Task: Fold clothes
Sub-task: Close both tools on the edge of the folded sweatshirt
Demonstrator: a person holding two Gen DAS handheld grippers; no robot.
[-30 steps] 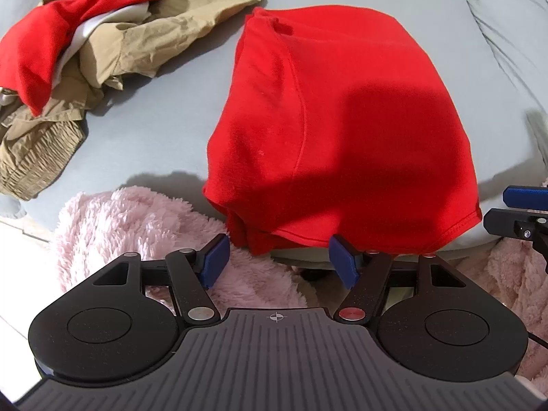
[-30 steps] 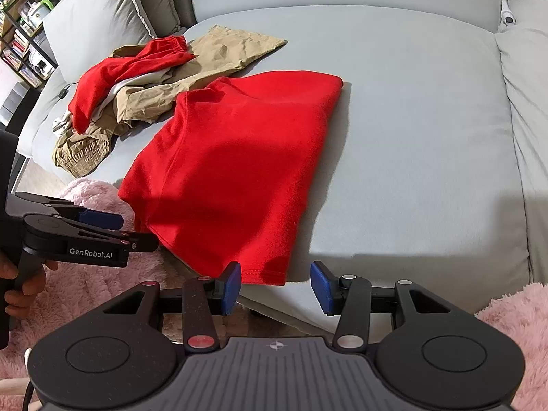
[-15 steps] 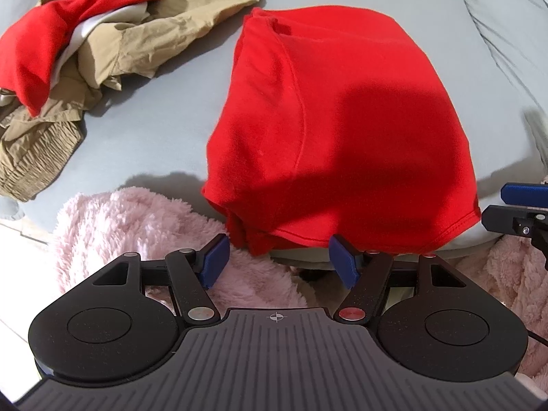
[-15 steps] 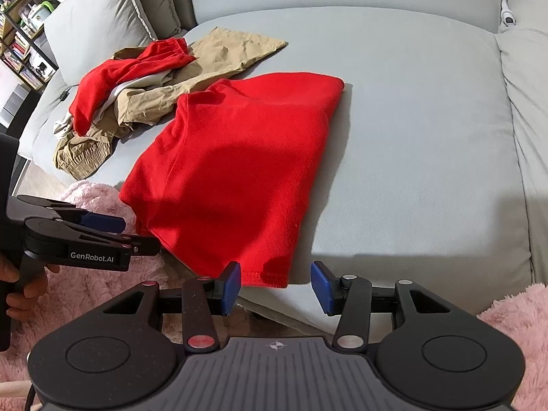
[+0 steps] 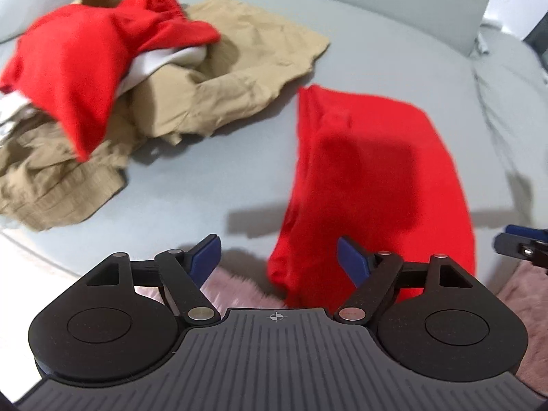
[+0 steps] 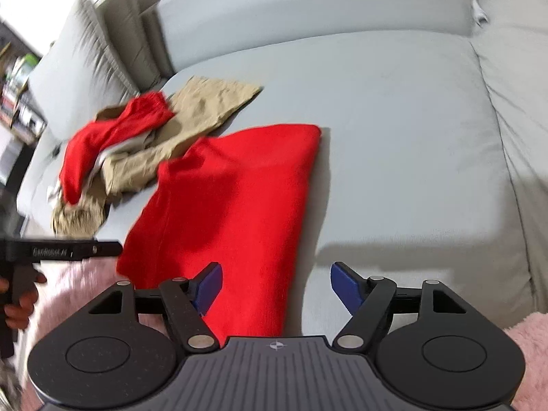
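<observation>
Both grippers hang over the near hem of the red garment [image 6: 236,198] with nothing pinched — the left gripper [image 5: 277,257] and the right gripper [image 6: 275,284] have just been spreading their jaws, and cloth lies below the gaps, not clamped. That garment sits flattened on the grey sofa [image 6: 394,137], its hem drooping over the front edge, which I take as set up for lifting the hem and folding it away from the person. Just beside it lies a rumpled pile [image 5: 137,85] of tan, red and white clothes, probably waiting their turn. Blur makes the hem's exact line hard to judge. A pink rug [image 6: 527,339] covers the floor below.
</observation>
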